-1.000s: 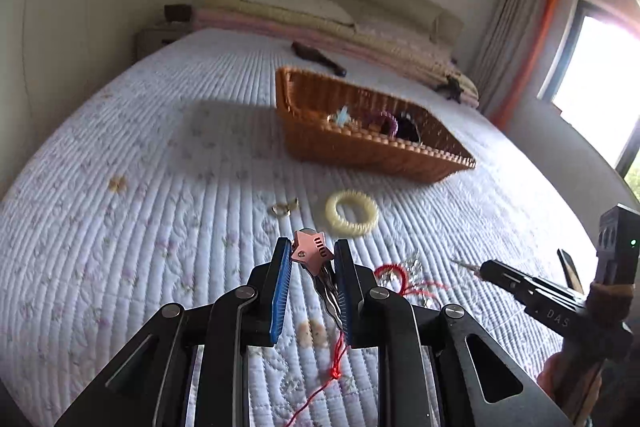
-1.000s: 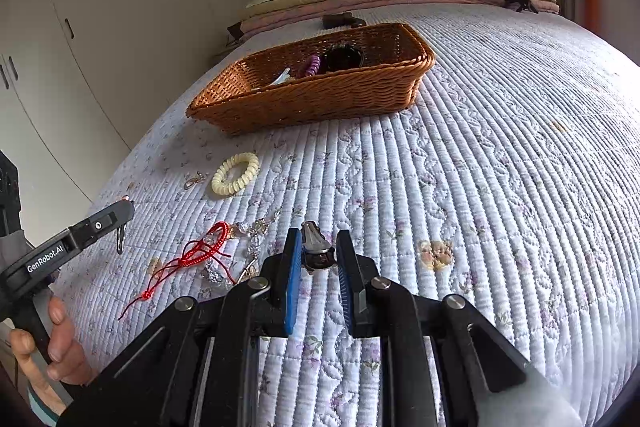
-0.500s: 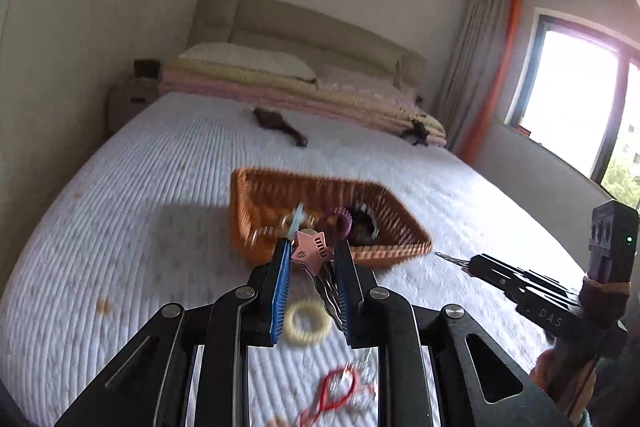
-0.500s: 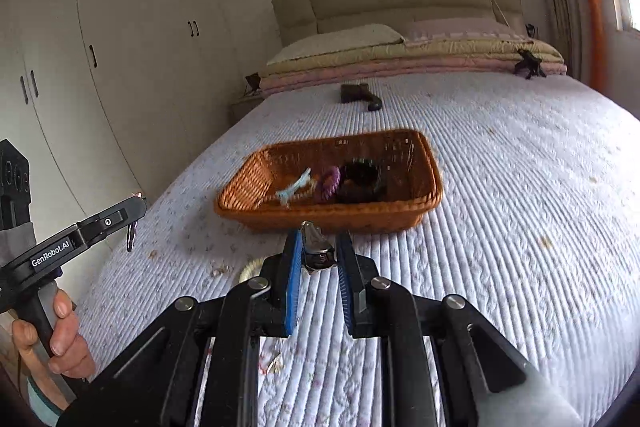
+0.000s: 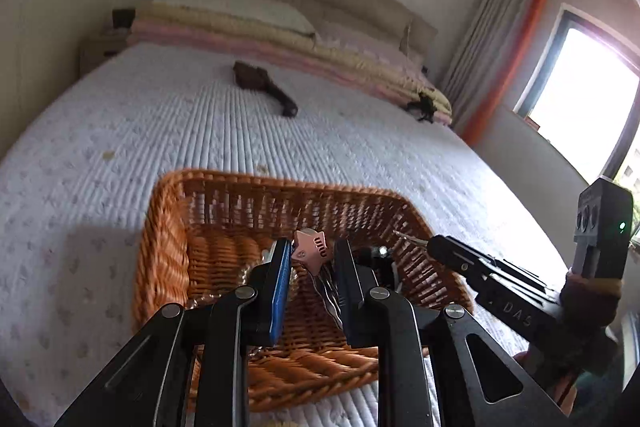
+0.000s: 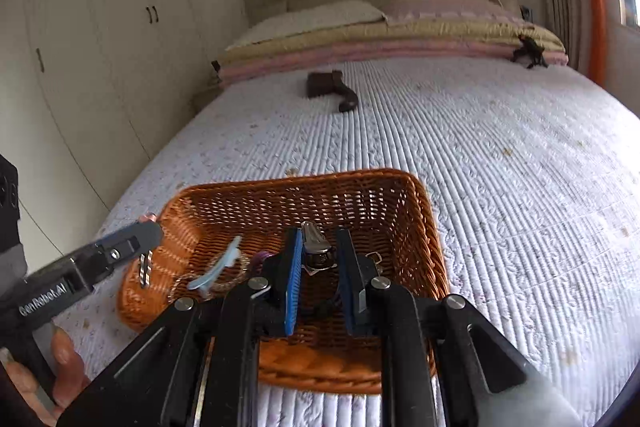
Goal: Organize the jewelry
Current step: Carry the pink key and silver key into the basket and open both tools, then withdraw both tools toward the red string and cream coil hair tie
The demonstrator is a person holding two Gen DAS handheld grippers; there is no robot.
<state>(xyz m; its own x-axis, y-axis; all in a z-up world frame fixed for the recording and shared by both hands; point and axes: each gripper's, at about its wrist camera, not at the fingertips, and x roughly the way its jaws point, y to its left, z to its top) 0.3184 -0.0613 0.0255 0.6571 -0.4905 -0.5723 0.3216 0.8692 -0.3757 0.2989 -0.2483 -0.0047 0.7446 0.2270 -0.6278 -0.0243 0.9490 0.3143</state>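
The left gripper (image 5: 311,259) fingers pinch a pink star-shaped hair clip (image 5: 311,251) with silver prongs trailing below. The right gripper (image 6: 318,253) fingers clamp a small silver metal clip (image 6: 314,241). Both hang over the woven orange-brown basket (image 6: 432,239), which holds a pale blue piece (image 6: 218,267) and a beaded strand. The basket rests on the quilted white bed (image 6: 500,155).

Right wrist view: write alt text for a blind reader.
The right gripper holds a small metal clip over a brown wicker basket on a quilted bed. The left gripper enters from the left, by the basket's edge.
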